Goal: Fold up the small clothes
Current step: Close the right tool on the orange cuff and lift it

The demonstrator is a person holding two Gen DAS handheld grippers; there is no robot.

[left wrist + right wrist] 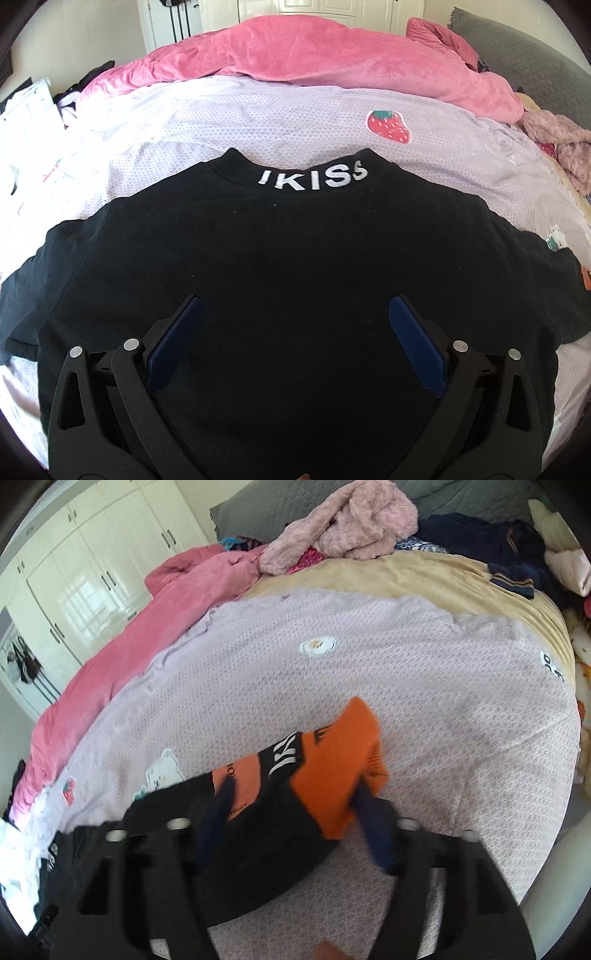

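Observation:
A black T-shirt (pixel 280 240) with white "IKISS" lettering at the collar lies flat on the lilac bed cover (pixel 258 114). My left gripper (pixel 295 310) hovers over the shirt's middle, jaws wide open and empty. In the right wrist view, the shirt's sleeve (pixel 332 760) is black with an orange end and a lettered band. My right gripper (pixel 291 794) is open with its blue fingers on either side of that sleeve; the view is motion-blurred and I cannot tell whether they touch it.
A pink duvet (pixel 314 55) is bunched along the far side of the bed. A fluffy pink garment (pixel 343 528) and dark clothes (pixel 498 542) lie near the grey headboard. White wardrobes (pixel 92 572) stand beyond. White items (pixel 26 110) sit at the left.

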